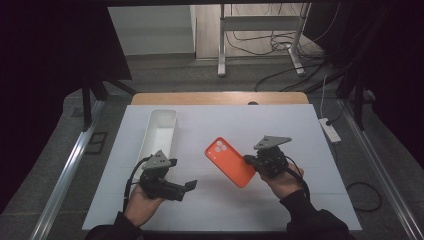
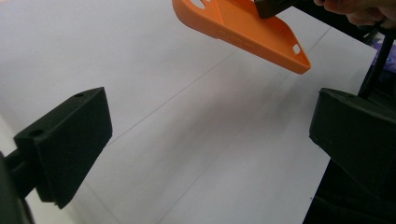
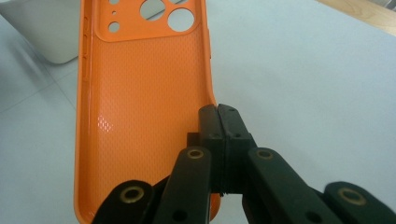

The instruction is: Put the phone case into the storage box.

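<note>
Top edge of left gripper view is cutting off the phone case (image 2: 243, 28) at its camera end. In right gripper view, the right gripper (image 3: 218, 140) is hiding the case's lower right rim; the tray (image 3: 42, 32) is running off-frame, probably w/ most unseen.

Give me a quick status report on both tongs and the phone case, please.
Right tongs shut on orange phone case, held off the mat. Left tongs open, empty. White bin behind, nothing between.

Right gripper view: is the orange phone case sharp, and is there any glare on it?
In the right gripper view the orange phone case is sharp, its dotted texture clear, with a pale sheen at lower left; in the high view it looks small and softer.
</note>
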The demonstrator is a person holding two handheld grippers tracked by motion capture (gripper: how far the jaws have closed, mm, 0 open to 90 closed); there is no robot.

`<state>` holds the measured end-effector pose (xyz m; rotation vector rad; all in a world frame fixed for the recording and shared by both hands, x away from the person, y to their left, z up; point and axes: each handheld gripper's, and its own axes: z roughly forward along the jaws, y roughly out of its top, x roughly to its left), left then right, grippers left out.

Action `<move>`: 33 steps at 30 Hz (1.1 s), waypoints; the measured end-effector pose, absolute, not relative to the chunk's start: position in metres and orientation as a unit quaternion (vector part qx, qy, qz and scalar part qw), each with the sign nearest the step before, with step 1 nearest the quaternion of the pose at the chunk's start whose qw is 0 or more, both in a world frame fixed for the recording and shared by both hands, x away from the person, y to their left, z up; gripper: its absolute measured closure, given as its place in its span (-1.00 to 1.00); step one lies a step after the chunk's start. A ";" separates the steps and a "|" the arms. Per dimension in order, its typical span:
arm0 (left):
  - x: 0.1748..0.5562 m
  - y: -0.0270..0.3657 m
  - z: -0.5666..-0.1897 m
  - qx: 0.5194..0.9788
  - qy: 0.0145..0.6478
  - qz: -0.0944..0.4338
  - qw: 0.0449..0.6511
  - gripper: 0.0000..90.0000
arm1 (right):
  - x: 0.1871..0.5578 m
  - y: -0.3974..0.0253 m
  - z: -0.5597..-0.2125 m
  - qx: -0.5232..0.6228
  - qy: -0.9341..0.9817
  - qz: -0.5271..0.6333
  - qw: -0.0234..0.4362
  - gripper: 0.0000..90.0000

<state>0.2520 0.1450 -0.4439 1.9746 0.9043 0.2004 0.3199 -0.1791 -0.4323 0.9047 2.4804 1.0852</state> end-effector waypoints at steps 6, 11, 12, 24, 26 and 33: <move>0.265 0.131 -0.445 0.810 0.360 0.075 0.456 -1.00 | 0.319 -0.180 -0.430 0.317 0.853 0.385 0.150 0.99; 0.271 0.123 -0.446 0.810 0.358 0.067 0.459 -1.00 | 0.319 -0.182 -0.427 0.321 0.849 0.391 0.153 0.99; 0.274 0.121 -0.446 0.807 0.359 0.060 0.465 -1.00 | 0.319 -0.182 -0.427 0.321 0.848 0.392 0.156 0.99; 0.290 0.108 -0.448 0.796 0.362 0.011 0.486 -1.00 | 0.316 -0.181 -0.424 0.318 0.843 0.402 0.164 0.99; 0.292 0.105 -0.448 0.794 0.363 0.005 0.488 -1.00 | 0.315 -0.181 -0.423 0.319 0.841 0.405 0.165 0.99; 0.299 0.094 -0.450 0.787 0.364 -0.025 0.497 -1.00 | 0.311 -0.176 -0.423 0.313 0.842 0.407 0.168 0.99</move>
